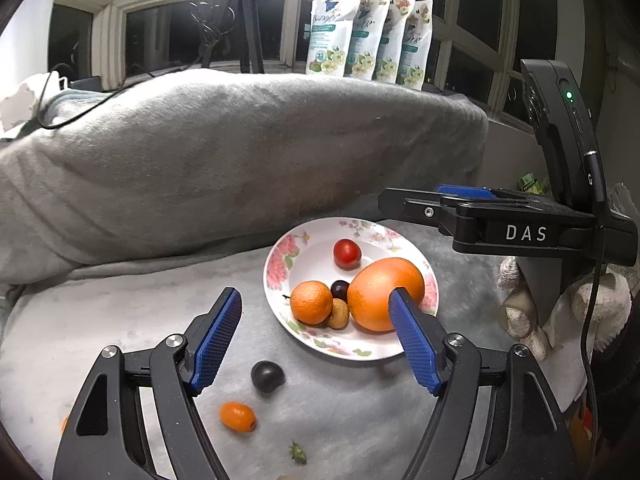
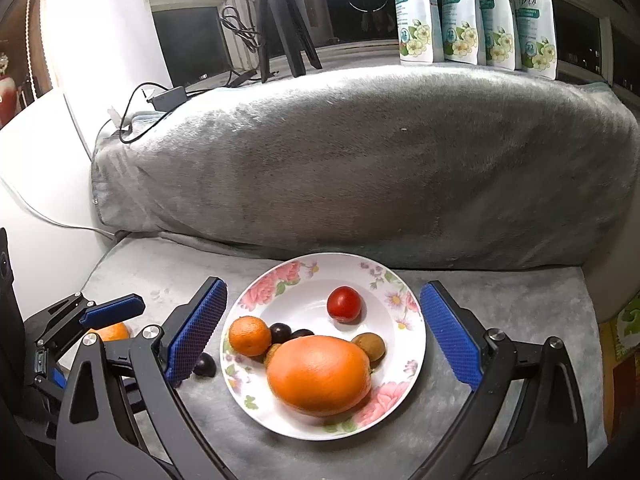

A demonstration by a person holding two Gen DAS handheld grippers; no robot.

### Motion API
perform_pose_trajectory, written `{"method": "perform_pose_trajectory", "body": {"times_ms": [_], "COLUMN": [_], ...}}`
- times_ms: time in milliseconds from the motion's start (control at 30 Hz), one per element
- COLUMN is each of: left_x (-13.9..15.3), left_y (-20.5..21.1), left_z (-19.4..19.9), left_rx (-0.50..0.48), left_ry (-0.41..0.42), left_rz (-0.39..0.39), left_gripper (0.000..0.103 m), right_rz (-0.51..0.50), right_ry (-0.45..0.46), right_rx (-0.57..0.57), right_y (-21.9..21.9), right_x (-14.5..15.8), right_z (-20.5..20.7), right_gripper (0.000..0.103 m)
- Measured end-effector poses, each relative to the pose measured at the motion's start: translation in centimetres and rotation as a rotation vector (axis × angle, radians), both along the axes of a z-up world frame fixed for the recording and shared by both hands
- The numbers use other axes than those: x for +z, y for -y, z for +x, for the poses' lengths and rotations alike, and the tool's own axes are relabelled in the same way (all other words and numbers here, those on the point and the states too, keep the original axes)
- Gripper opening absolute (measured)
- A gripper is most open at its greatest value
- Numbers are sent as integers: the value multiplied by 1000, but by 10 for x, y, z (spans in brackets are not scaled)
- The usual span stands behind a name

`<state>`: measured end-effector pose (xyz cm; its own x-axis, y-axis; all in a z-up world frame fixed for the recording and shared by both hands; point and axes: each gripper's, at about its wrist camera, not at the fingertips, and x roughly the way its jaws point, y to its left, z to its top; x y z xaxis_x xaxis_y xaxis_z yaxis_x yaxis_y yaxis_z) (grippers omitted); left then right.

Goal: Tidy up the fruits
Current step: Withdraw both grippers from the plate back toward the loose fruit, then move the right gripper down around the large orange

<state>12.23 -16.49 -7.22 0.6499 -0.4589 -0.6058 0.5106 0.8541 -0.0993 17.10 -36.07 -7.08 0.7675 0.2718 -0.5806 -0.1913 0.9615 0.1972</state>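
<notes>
Left wrist view only: a dark plum (image 1: pixel 267 376) and a small orange kumquat-like fruit (image 1: pixel 237 416) lie loose on the grey blanket (image 1: pixel 120 320), just outside the floral plate (image 1: pixel 280 256), below and between the left tool's fingers. A small green scrap (image 1: pixel 298 453) sits near the bottom edge. The same view catches the right tool (image 1: pixel 440 196) from the side at right, above the plate's far edge, with a gloved hand (image 1: pixel 592 308) under it.

Right wrist view only: a brown kiwi-like fruit (image 2: pixel 370 346) sits on the plate (image 2: pixel 408 344) beside the big grapefruit (image 2: pixel 320 376), and two dark plums (image 2: pixel 290 333) lie next to the small orange (image 2: pixel 249 336). An orange fruit (image 2: pixel 112 332) is partly hidden behind the left tool (image 2: pixel 112 310) at far left. One dark plum (image 2: pixel 205 365) shows on the blanket just off the plate rim.

Both views: the red plum (image 2: pixel 344 304) sits alone on the plate's far side; grapefruit and orange sit at the near side.

Pose: both tools tilt downward toward the plate. The left tool (image 1: pixel 316 300) is spread, nothing between its pads; its right finger (image 1: pixel 412 340) overlaps the grapefruit (image 1: pixel 384 292) in view, contact not clear. The right tool (image 2: pixel 324 300) is spread wide, straddling the plate in view, gripping nothing.

Behind: grey cushion (image 2: pixel 360 152), pouches (image 2: pixel 472 12), tripod (image 2: pixel 284 16).
</notes>
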Motion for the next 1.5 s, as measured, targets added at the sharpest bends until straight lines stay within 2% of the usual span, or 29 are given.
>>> {"method": "perform_pose_trajectory", "body": {"times_ms": [200, 500, 833, 1167, 1233, 1367, 1500], "left_x": [8, 13, 5, -8, -12, -27, -35], "left_y": [-19, -66, -129, -169, -175, -188, -195], "left_z": [-5, -8, -17, -31, -33, -36, -40], "left_rx": [28, 120, 263, 337, 357, 393, 406], "left_ry": [10, 20, 8, -13, -22, -58, -85], "left_rz": [-18, -32, -43, -42, -38, -47, -65], "left_gripper": [76, 76, 76, 76, 76, 76, 76], "right_rz": [8, 26, 38, 2, -9, -32, -65], "right_ry": [12, 25, 33, 17, 4, -34, -80], "right_rx": [16, 63, 168, 286, 310, 348, 382], "right_y": [-6, -20, -53, -98, -105, -120, -134], "right_x": [4, 8, 7, -11, -17, -32, -48], "right_z": [-11, -27, -43, -57, -59, -58, -56], "right_gripper": [99, 99, 99, 98, 90, 85, 70]}}
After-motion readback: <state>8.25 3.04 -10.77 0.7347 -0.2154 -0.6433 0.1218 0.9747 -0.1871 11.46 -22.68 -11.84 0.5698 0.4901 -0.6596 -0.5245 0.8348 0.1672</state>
